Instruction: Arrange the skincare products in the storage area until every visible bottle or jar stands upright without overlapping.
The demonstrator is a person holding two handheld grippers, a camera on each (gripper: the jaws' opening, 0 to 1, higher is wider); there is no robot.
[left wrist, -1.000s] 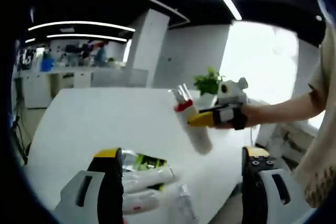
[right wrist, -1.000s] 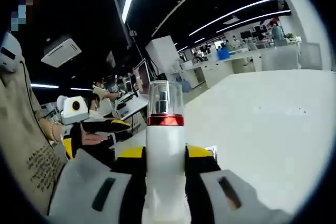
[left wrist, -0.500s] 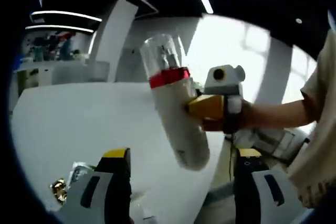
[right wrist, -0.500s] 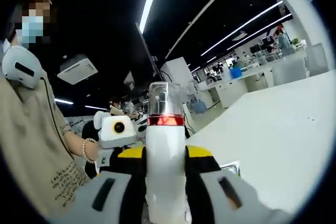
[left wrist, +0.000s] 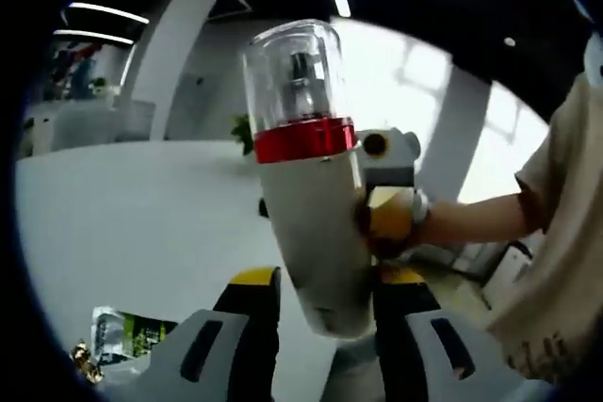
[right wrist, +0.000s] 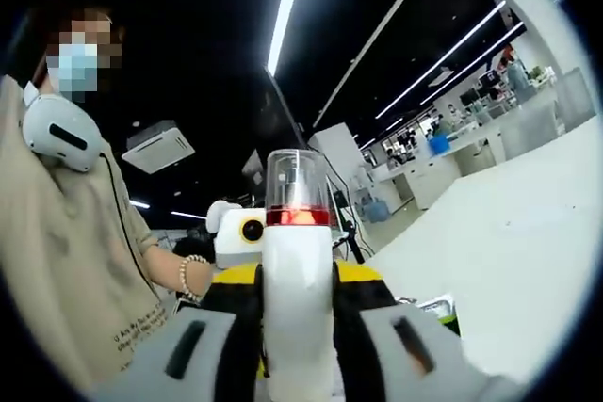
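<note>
At the centre of the right gripper view, the right gripper (right wrist: pixel 298 313) has its yellow-tipped fingers (right wrist: pixel 236 281) closed on the white body of a pump bottle (right wrist: pixel 298 270) with a red collar and a clear cap. The bottle stands straight up along the fingers, lifted clear of the desk (right wrist: pixel 528 251).

In the left gripper view the same pump bottle (left wrist: pixel 311 185) sits large in the middle of the frame, leaning a little to the left at the top. The left gripper (left wrist: pixel 320 303) has its fingers (left wrist: pixel 254 291) narrowed around the bottle's lower end, one on each side; whether they actually press on it cannot be told. The right gripper (left wrist: pixel 388 218) comes in from the right of the frame and touches the bottle's right side, with a bare forearm (left wrist: pixel 471 218) stretched behind it.

The white desk (left wrist: pixel 122 223) spreads across the left half of that view, and a green-labelled packet (left wrist: pixel 127 334) lies on it at lower left. Behind are a white pillar, bright windows and ceiling light strips (right wrist: pixel 287 7). At the left of the right gripper view stands the person in a beige shirt (right wrist: pixel 75 261), a beaded bracelet (right wrist: pixel 187 275) on the wrist.
</note>
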